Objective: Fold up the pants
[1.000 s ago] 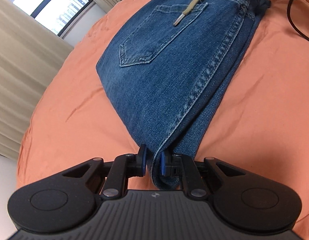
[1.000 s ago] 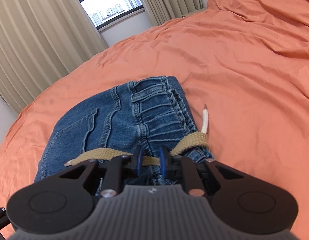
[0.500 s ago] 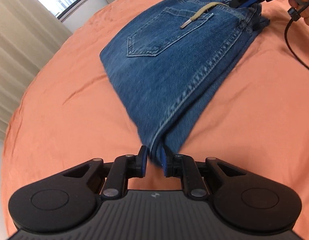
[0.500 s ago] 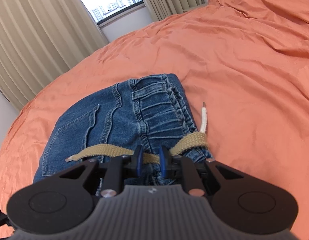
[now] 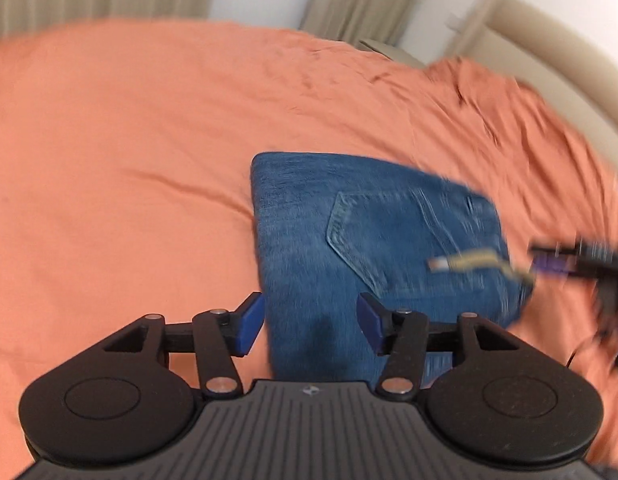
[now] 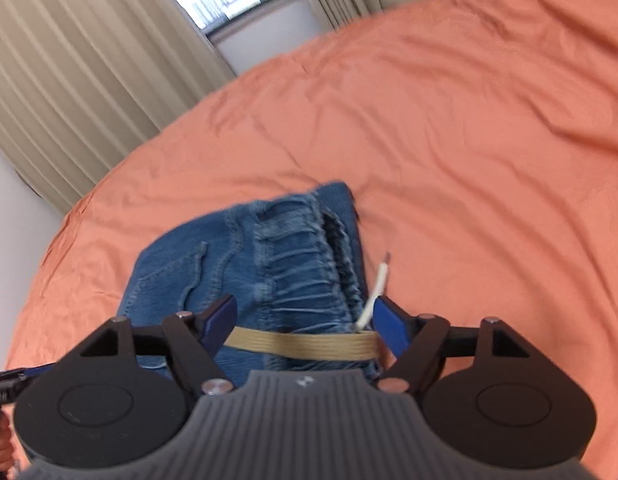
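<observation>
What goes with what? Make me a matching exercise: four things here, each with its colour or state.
Things:
1. jeans
2. drawstring
3. bedspread
4. left gripper

Descriptions:
A. orange, wrinkled
B. open, gripping nothing
C. blue, folded flat
D. tan, lying across the waistband

Pairs: 1-C, 2-D, 3-A, 4-B
</observation>
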{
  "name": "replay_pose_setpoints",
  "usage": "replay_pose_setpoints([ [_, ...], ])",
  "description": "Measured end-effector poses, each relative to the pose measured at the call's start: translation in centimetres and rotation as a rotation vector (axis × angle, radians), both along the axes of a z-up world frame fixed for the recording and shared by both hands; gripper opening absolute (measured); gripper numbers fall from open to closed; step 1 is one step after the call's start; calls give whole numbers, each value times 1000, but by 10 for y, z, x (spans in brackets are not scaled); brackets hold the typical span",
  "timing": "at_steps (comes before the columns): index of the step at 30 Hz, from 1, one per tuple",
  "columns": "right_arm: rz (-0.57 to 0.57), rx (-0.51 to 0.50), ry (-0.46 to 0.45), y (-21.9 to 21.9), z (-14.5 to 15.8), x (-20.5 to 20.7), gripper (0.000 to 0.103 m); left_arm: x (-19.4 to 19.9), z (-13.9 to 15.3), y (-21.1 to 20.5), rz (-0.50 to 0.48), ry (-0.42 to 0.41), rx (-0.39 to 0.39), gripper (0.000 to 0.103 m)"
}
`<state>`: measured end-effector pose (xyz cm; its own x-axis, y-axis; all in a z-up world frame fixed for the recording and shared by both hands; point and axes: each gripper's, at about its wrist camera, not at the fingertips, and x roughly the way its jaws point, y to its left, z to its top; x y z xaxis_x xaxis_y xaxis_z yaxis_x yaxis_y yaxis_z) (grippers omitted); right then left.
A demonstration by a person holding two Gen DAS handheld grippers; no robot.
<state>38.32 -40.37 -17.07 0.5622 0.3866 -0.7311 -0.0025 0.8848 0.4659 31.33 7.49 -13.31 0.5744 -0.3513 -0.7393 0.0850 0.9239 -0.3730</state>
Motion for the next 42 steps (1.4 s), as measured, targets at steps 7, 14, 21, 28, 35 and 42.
replay_pose_setpoints([
  [7,-23,205,131,-23,-55,38,70,45,-69,26,123,144,-307,62],
  [14,-17,384,115,-31,-81,51,45,64,-107,35,153,173,-513,38],
  [21,61,340,31,-23,-55,48,19,64,-90,28,119,128,-433,9],
  [28,163,244,-50,13,21,40,16,48,-37,32,87,57,-306,7],
  [35,258,262,-95,98,74,23,16,11,21,106,102,2,-236,7],
  [42,327,365,-79,220,67,18,16,-33,67,211,187,-11,-112,7],
])
